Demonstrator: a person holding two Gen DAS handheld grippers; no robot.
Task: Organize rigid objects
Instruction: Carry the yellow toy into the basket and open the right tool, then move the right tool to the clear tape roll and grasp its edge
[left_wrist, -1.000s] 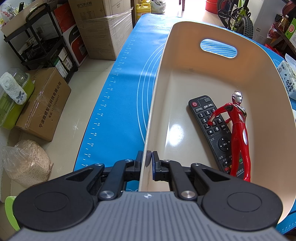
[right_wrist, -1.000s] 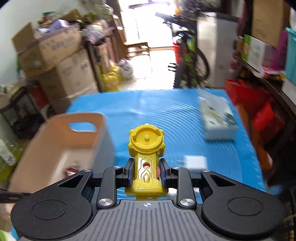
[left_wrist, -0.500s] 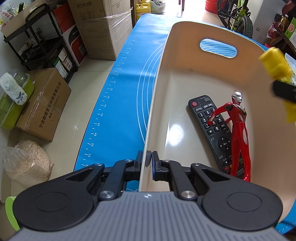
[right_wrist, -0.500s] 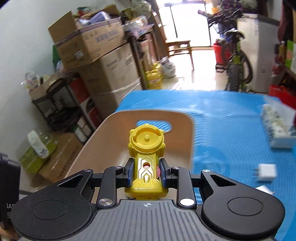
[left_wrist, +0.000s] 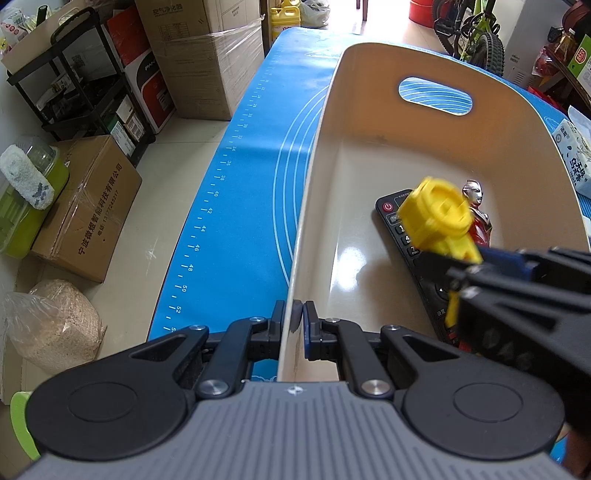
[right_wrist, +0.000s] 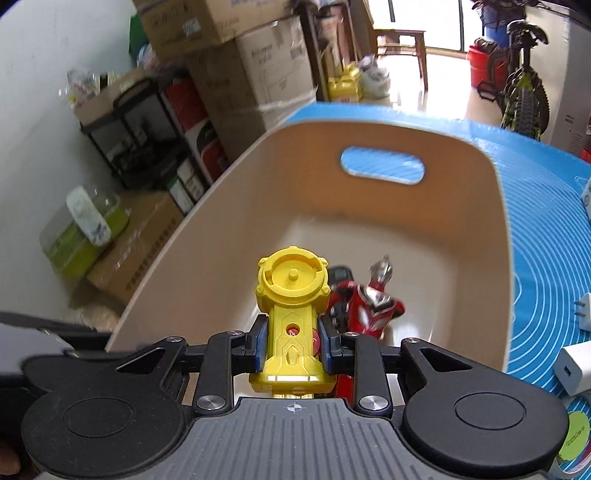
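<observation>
Above the bin (right_wrist: 495, 206), the right gripper (right_wrist: 291, 341) clamps the yellow toy (right_wrist: 291, 314) for release beside the remote (left_wrist: 400, 227) and figure (right_wrist: 373, 306); the left gripper (left_wrist: 296, 328), clenched on the near rim, steadies the bin.

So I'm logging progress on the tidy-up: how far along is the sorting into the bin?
Done: the remote and the red figure already lie in the beige bin. In hand: the right gripper holds the yellow toy above the bin's inside, not yet released, while the left gripper is clamped on the bin's rim. Left: the white charger at least is out on the blue mat.
</observation>
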